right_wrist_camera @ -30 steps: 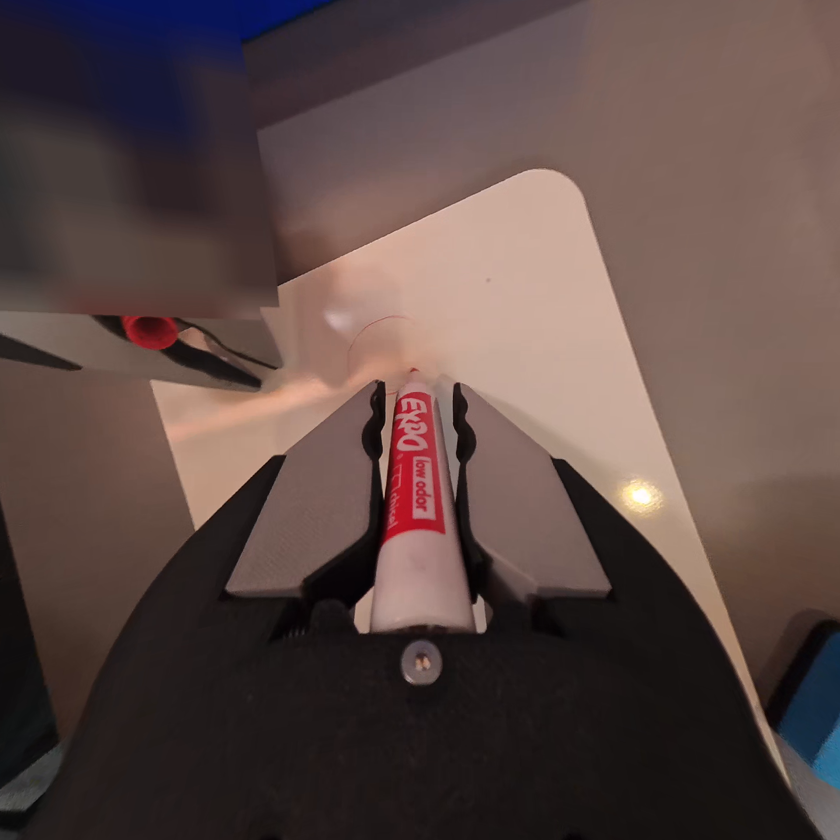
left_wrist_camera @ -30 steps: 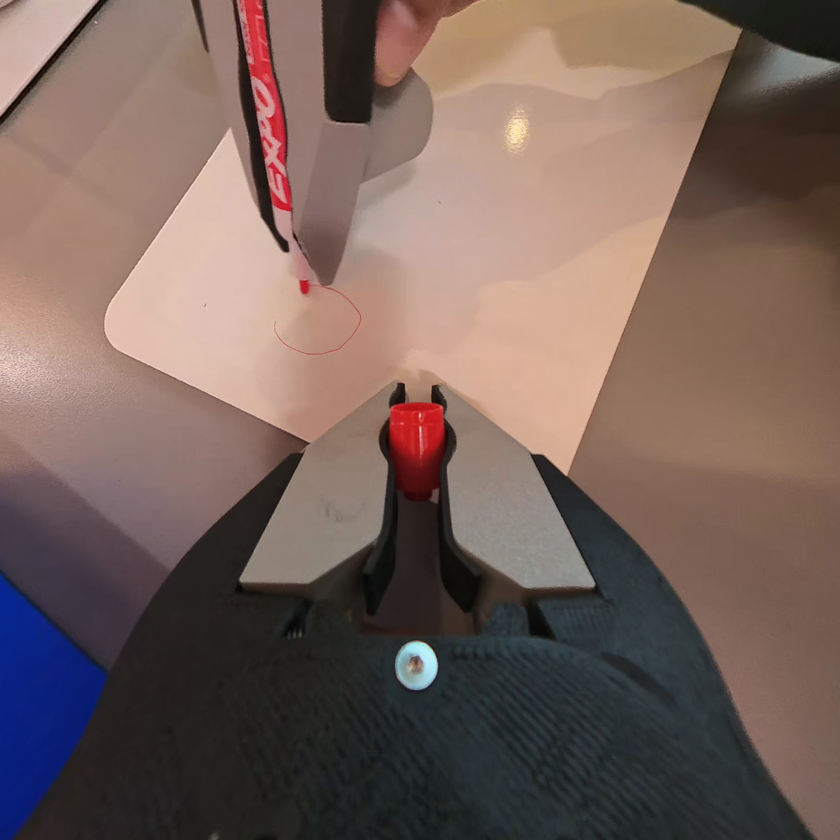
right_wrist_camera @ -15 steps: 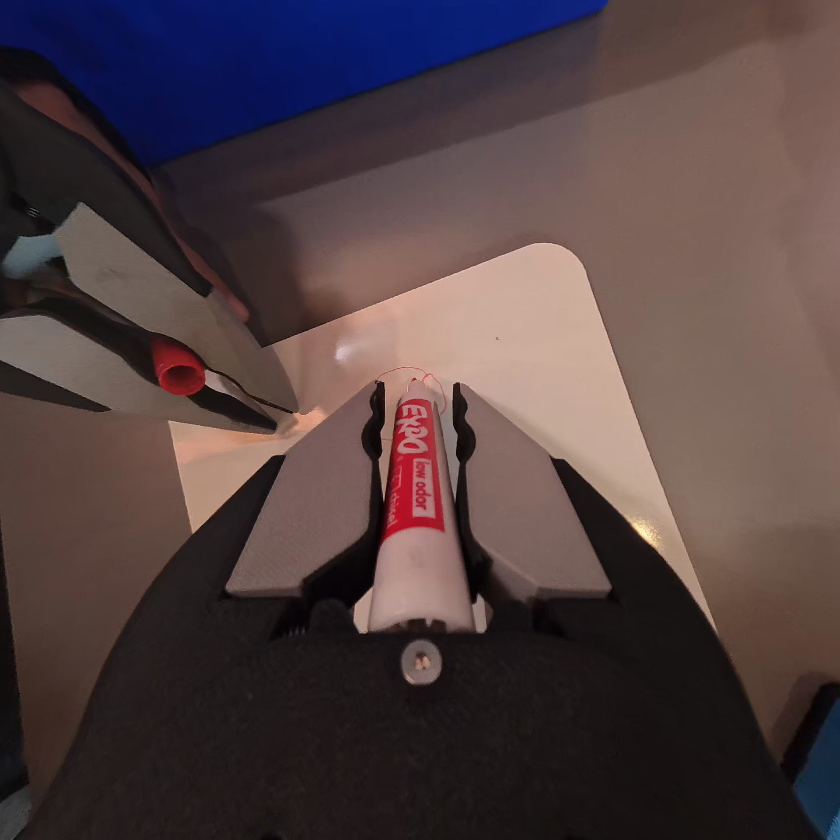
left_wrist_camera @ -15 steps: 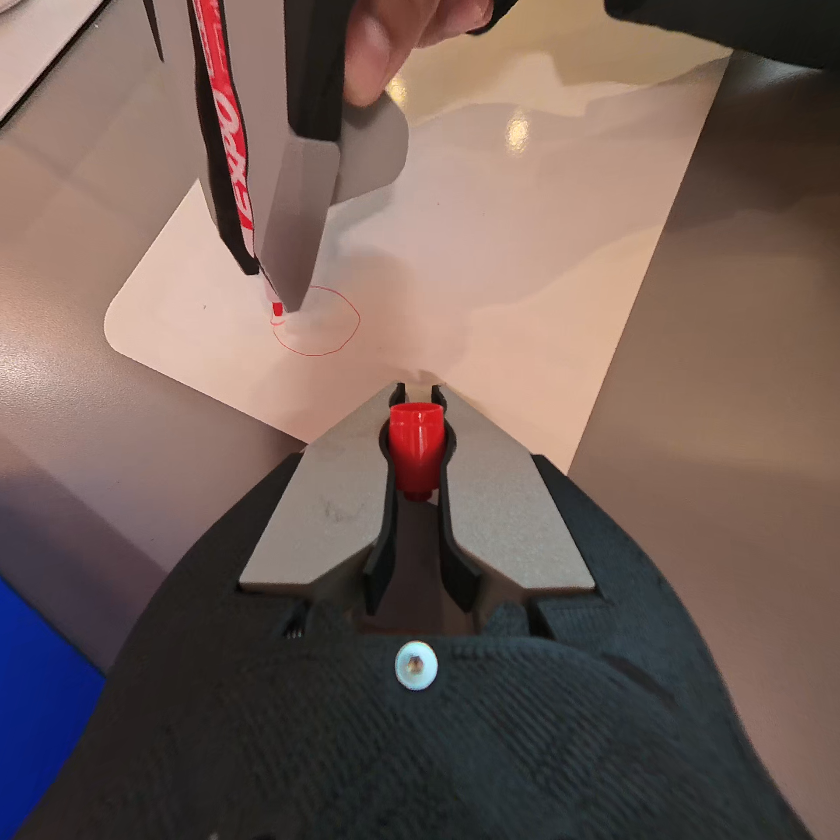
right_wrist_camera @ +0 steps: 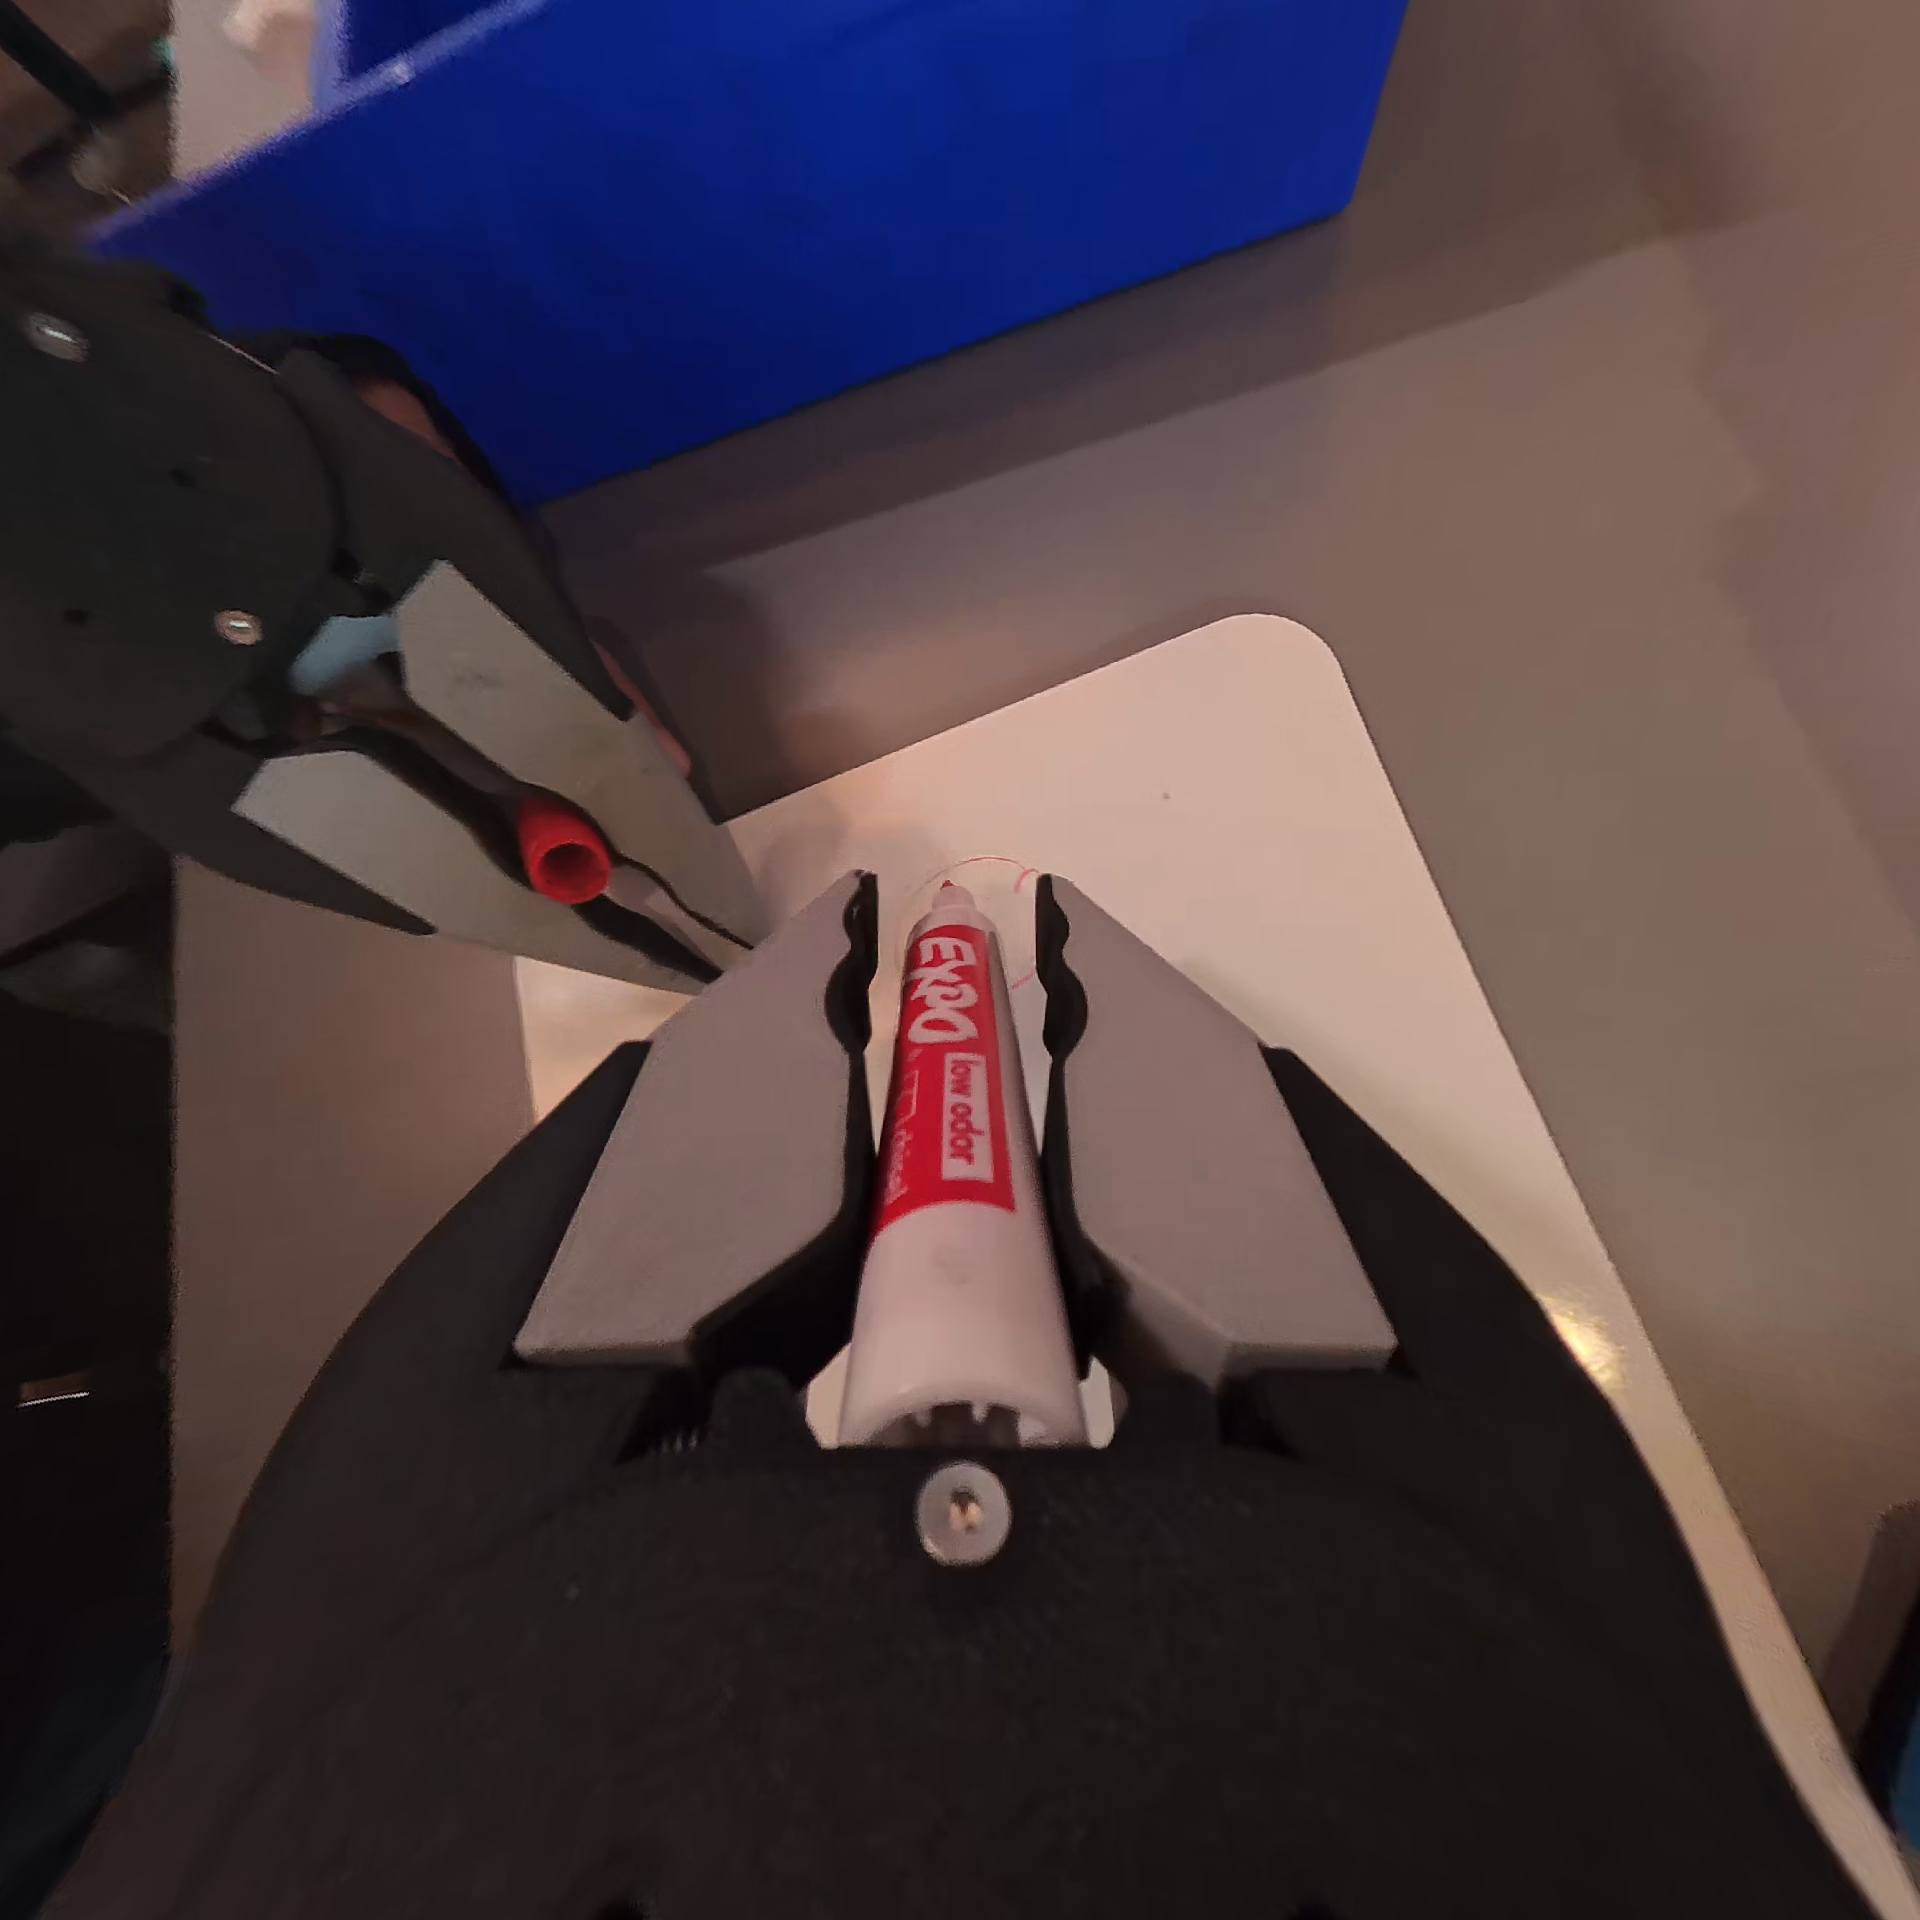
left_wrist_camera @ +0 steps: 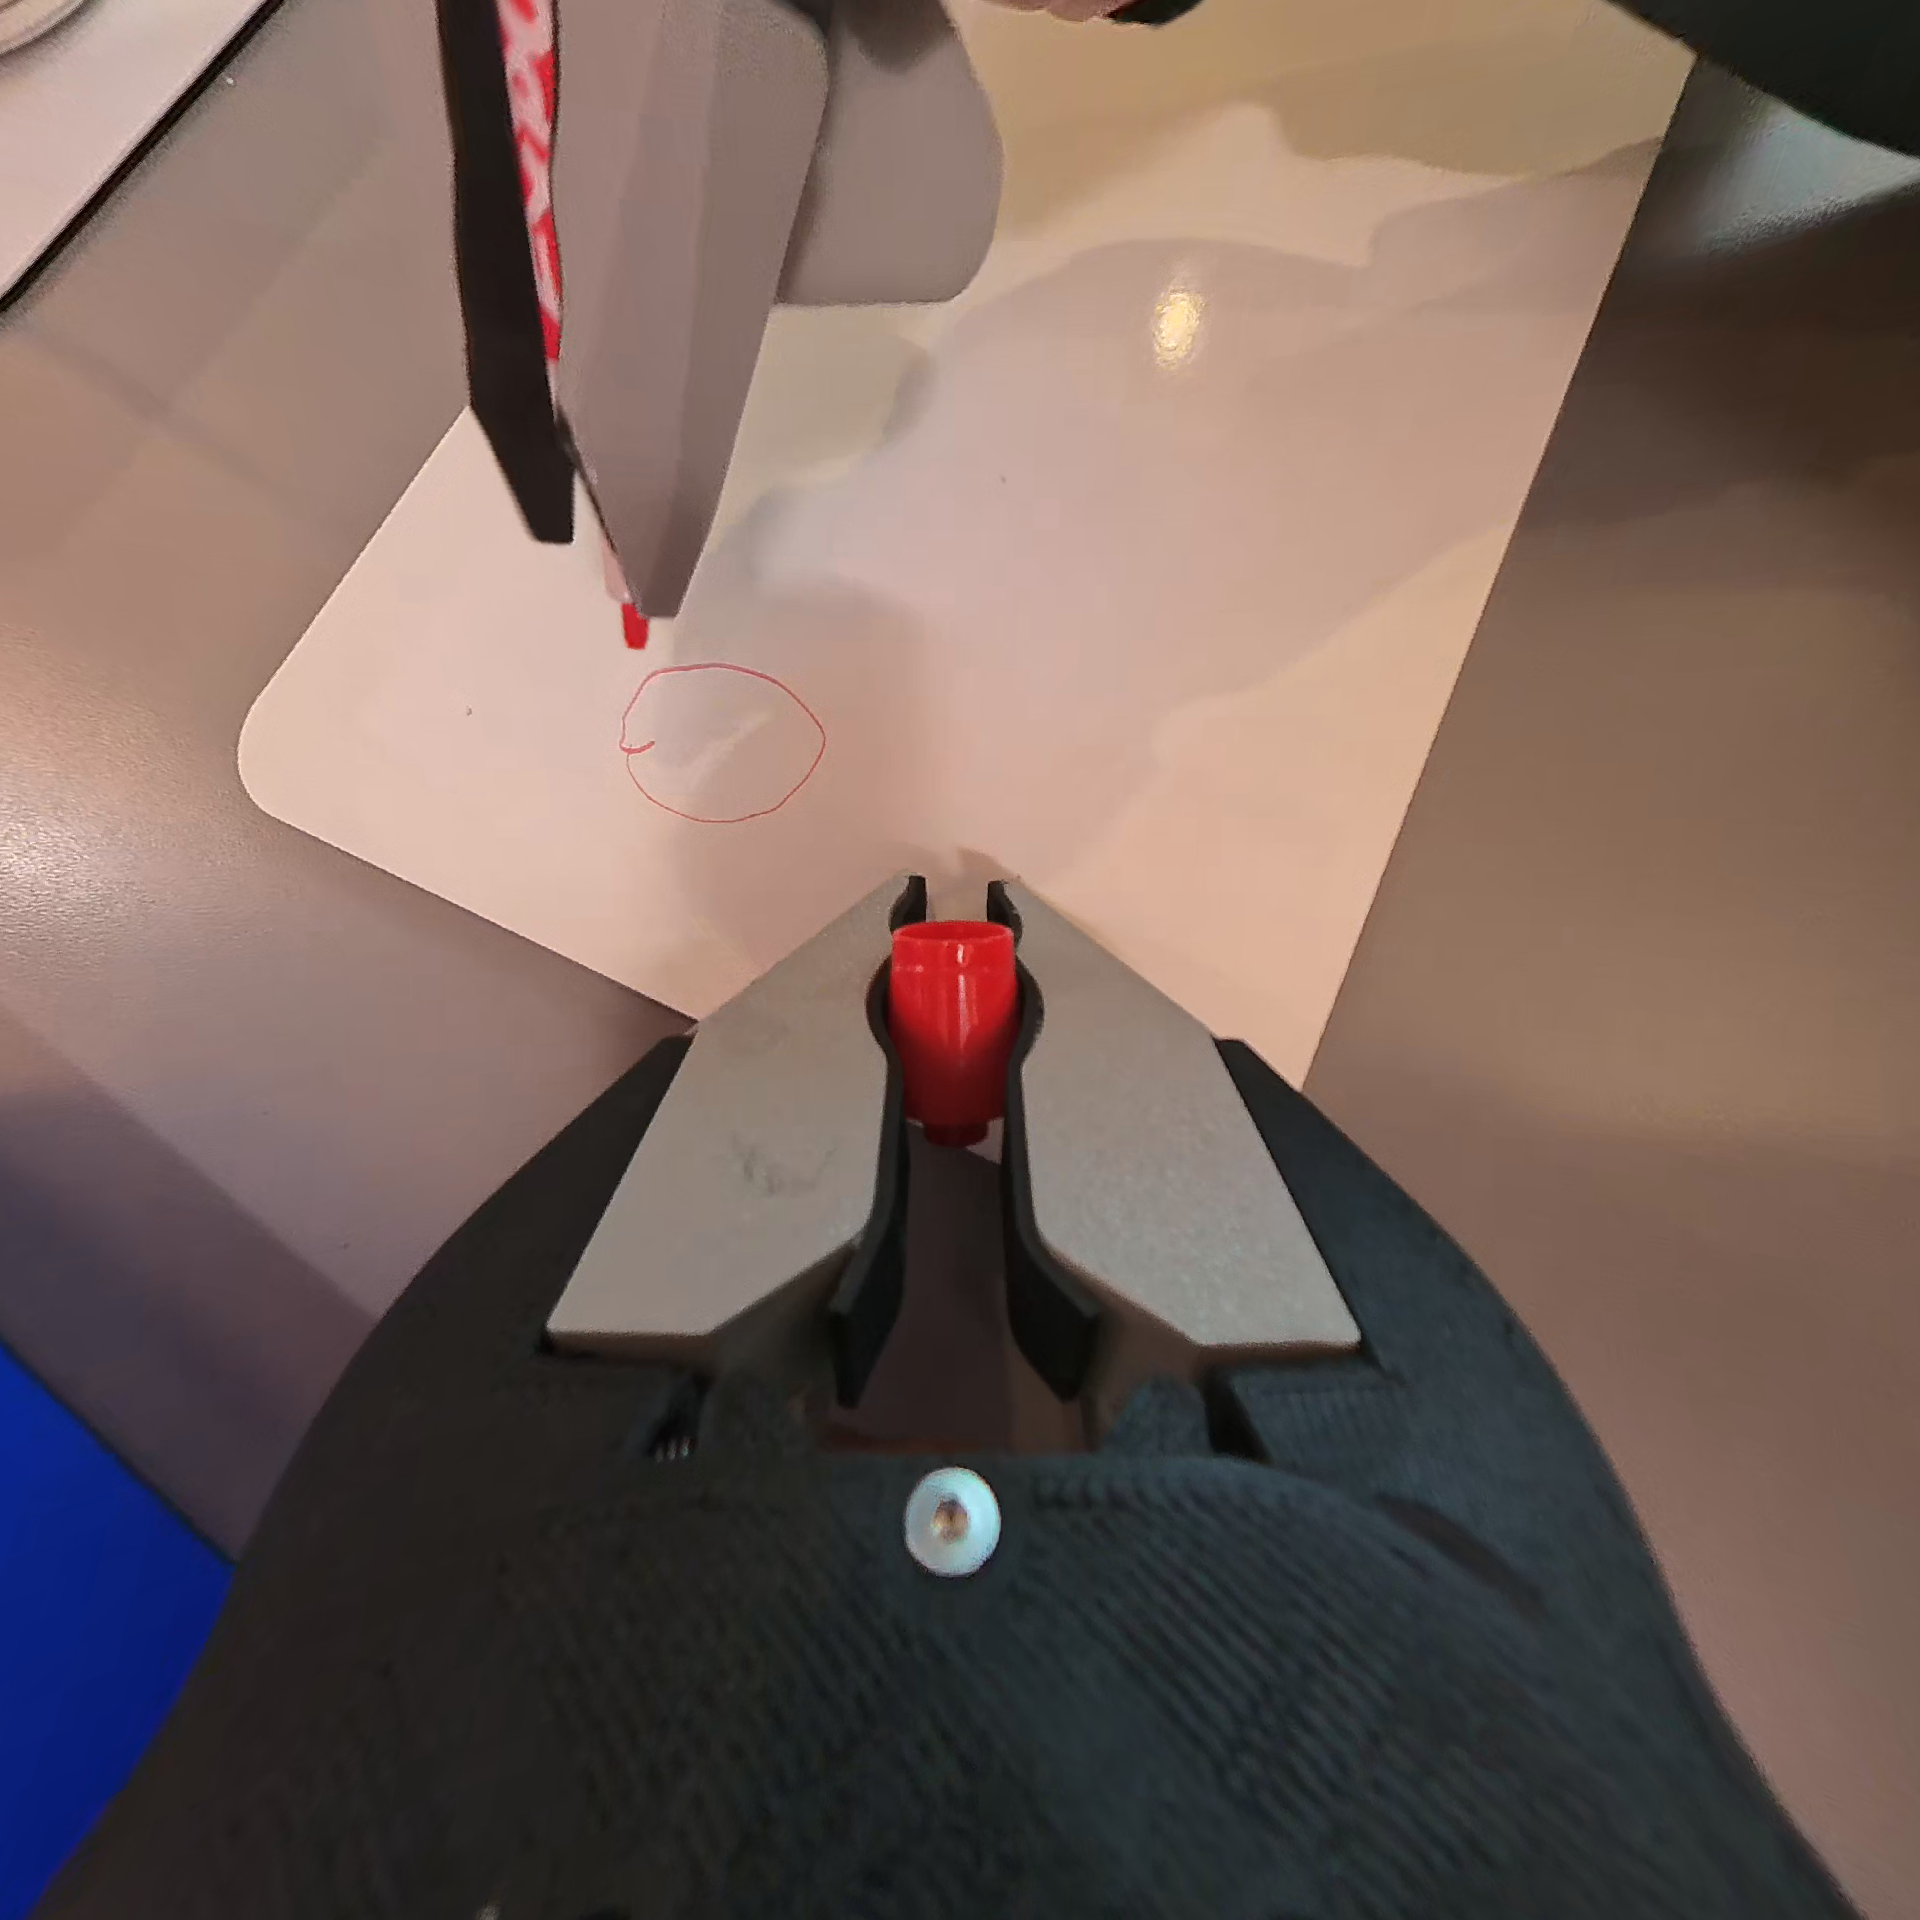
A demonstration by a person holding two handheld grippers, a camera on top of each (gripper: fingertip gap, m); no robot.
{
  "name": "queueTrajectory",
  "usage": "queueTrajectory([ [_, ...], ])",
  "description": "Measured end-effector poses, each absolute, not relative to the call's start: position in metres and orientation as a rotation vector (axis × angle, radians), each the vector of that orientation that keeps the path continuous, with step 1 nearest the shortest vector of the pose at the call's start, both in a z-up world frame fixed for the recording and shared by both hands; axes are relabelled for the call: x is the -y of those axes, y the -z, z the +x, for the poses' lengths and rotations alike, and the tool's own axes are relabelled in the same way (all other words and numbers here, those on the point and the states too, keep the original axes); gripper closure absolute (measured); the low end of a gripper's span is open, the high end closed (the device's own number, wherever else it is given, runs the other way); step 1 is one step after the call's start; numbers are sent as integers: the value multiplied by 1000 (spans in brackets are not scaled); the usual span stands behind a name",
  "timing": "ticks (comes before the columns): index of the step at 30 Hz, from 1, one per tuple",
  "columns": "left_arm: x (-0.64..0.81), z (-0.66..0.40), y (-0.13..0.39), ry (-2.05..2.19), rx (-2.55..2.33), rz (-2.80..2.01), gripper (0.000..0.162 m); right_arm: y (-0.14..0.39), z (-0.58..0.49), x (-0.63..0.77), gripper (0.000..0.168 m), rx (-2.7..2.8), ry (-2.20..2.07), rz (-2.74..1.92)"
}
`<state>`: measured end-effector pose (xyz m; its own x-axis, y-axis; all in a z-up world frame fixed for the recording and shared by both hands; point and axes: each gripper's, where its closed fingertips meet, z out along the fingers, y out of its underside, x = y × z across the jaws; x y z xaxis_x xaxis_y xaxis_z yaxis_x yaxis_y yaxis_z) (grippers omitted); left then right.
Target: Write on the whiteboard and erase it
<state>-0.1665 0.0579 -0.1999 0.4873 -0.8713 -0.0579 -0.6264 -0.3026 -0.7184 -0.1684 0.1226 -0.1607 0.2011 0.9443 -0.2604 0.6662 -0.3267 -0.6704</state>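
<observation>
A white whiteboard (left_wrist_camera: 1039, 582) lies flat on the grey table, with a closed red circle (left_wrist_camera: 724, 743) drawn near its corner. My right gripper (right_wrist_camera: 954, 899) is shut on a red and white marker (right_wrist_camera: 951, 1132), whose red tip is lifted just above the board beside the circle. In the left wrist view that gripper (left_wrist_camera: 608, 566) hangs over the board with the marker tip (left_wrist_camera: 633, 627) showing below it. My left gripper (left_wrist_camera: 953, 894) is shut on the red marker cap (left_wrist_camera: 951, 1013) and hovers at the board's near edge. It also shows in the right wrist view (right_wrist_camera: 717, 951).
A blue bin (right_wrist_camera: 779, 218) stands on the table beyond the whiteboard (right_wrist_camera: 1247, 883); its corner also shows in the left wrist view (left_wrist_camera: 73, 1558). A blue and black object (right_wrist_camera: 1891, 1714) sits at the right edge. A hand (left_wrist_camera: 1081, 8) holds the right gripper. The grippers' ends are close to 8 cm from one another.
The marker closed the circle, then the right gripper lifted off the board and drew back. The left gripper with the cap has stayed still.
</observation>
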Motion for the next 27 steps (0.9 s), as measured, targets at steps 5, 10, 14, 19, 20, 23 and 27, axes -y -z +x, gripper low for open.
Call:
queueTrajectory([
  [5,-60,-166,199,444,-1227,-2027,152,140,-159,-107,139,1395,-1144,-1994],
  [10,-63,-163,198,429,-1230,-1995,152,112,-152,-88,140,1334,-1208,-1744],
  [14,-58,-156,189,484,-1251,-1930,152,99,-146,-70,140,1329,-1192,-1562],
  [19,-35,-138,166,786,-1252,-1835,152,92,-137,-40,140,1444,-1321,-1408],
  [20,-32,-136,164,835,-1252,-1826,152,91,-136,-33,140,1478,-1329,-1378],
  [23,-19,-128,152,991,-1250,-1775,152,92,-138,-28,140,1515,-1304,-1363],
  [27,-16,-127,144,1029,-1237,-1740,153,101,-140,-20,140,1583,-1309,-1368],
])
